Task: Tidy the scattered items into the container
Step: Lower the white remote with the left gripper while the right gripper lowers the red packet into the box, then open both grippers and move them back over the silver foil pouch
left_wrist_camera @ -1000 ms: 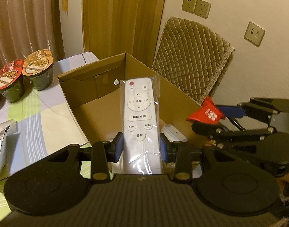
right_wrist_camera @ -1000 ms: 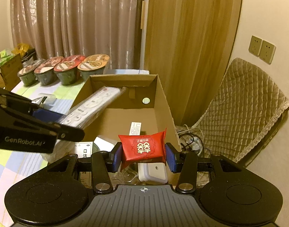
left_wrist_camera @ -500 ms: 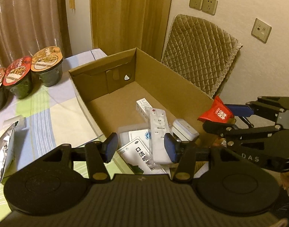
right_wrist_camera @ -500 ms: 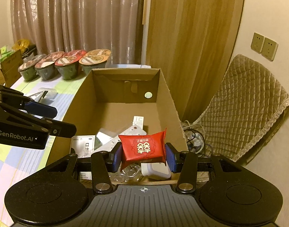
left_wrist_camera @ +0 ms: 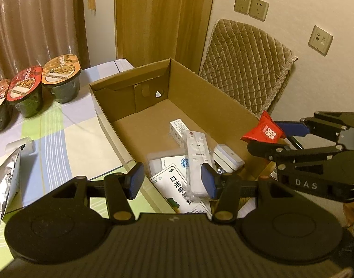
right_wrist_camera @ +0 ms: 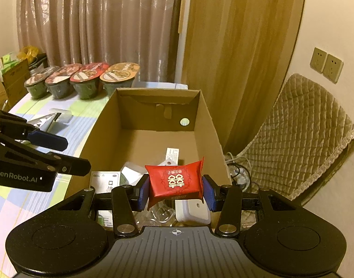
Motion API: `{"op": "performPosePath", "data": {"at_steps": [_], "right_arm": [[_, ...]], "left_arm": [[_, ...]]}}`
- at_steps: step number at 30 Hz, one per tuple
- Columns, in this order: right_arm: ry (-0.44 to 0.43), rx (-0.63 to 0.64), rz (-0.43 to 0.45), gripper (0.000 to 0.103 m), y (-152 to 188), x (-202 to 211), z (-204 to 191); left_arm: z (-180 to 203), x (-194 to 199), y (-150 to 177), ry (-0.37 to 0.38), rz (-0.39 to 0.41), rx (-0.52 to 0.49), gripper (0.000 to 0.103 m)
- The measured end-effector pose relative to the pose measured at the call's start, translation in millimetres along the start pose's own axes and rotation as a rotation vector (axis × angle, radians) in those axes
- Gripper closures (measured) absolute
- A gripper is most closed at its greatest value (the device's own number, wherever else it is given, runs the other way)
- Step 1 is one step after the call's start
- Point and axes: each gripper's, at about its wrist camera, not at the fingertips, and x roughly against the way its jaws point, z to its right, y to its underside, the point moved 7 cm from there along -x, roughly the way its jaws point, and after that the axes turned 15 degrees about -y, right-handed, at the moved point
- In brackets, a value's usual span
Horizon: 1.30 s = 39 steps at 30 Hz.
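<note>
A red sachet is held pinched between the pads of the right hand-held gripper above the near right corner of the cardboard box, which stands on the desk. The left hand-held gripper is seen spread wide and empty over the box's near edge, with a bagged white remote lying inside among leaflets and a small white case. The drop is best made once the sachet is carried further over the bare cardboard floor, well inside the right wall, and lowered before the pads are parted. A foil pouch is left on the desk.
</note>
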Motion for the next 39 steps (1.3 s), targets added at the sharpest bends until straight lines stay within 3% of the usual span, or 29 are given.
{"op": "performPosePath", "data": {"at_steps": [6,7,8,9,14,25,32,39], "right_arm": [[-0.008,0.020,0.022,0.052,-9,-2,-2],[-0.017,0.027,0.022,0.046,-9,-3,-3],[-0.022,0.032,0.026,0.020,-10,-3,-4],[-0.020,0.033,0.042,0.013,-10,-2,-5],[-0.022,-0.006,0.046,0.013,-2,1,-3],[-0.038,-0.105,0.024,0.013,54,28,-23],[-0.080,-0.120,0.028,0.013,66,50,-62],[-0.123,-0.045,0.044,0.013,62,71,-112]], "left_arm": [[-7,-1,2,-0.007,-0.007,0.015,0.055],[-8,-2,3,-0.007,-0.010,0.017,0.055],[-8,-2,4,-0.007,-0.012,0.018,0.055],[-9,-2,5,-0.007,-0.014,0.020,0.055],[-17,-2,14,-0.017,-0.026,0.032,0.055],[-49,12,63,-0.062,-0.081,0.082,0.054],[-70,52,98,-0.098,-0.085,0.125,0.052],[-109,101,135,-0.156,-0.066,0.201,0.047]]}}
